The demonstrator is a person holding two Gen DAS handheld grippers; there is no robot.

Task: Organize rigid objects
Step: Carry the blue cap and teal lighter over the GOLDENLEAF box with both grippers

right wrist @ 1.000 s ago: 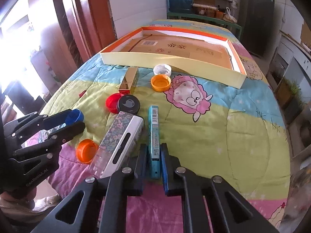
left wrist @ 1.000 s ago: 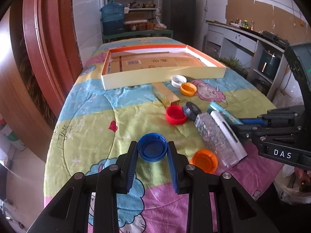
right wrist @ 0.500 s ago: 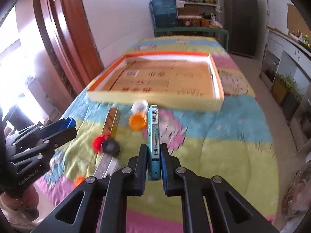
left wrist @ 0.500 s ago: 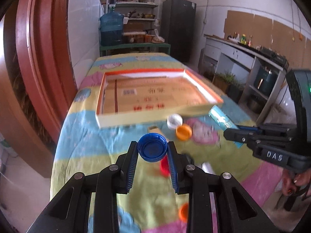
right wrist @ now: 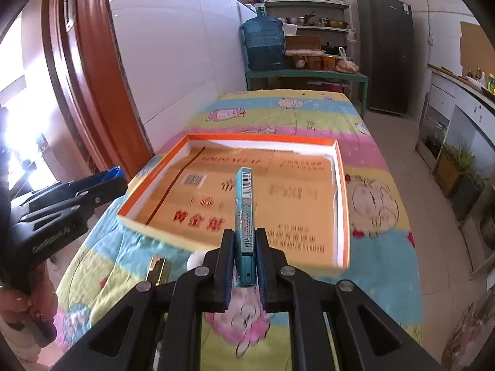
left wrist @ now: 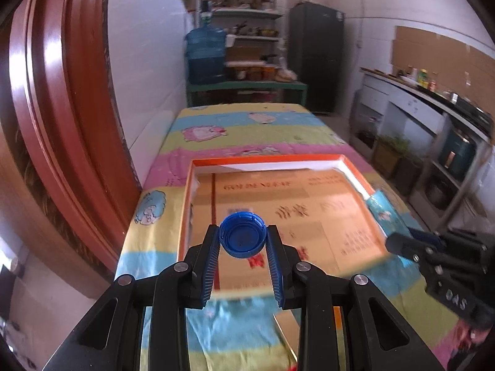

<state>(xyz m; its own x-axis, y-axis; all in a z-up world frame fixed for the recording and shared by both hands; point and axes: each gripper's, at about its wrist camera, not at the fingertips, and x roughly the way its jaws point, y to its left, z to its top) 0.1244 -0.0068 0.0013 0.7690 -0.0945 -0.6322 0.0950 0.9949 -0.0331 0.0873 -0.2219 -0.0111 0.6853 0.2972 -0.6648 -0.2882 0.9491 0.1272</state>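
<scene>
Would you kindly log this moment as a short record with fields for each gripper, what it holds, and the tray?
left gripper: shut on the blue bottle cap, held above the tray's near left part
right gripper: shut on the teal slim box, which points forward over the tray
tray: shallow, orange-rimmed, lined with printed cardboard; nothing else seen inside
surface: cartoon-print cloth under the tray
other items: a white cap and a gold box lie on the cloth before the tray

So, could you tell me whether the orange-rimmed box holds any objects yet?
Seemingly none: the orange-rimmed box shows only printed cardboard. The blue cap and teal box remain gripped above it.
</scene>
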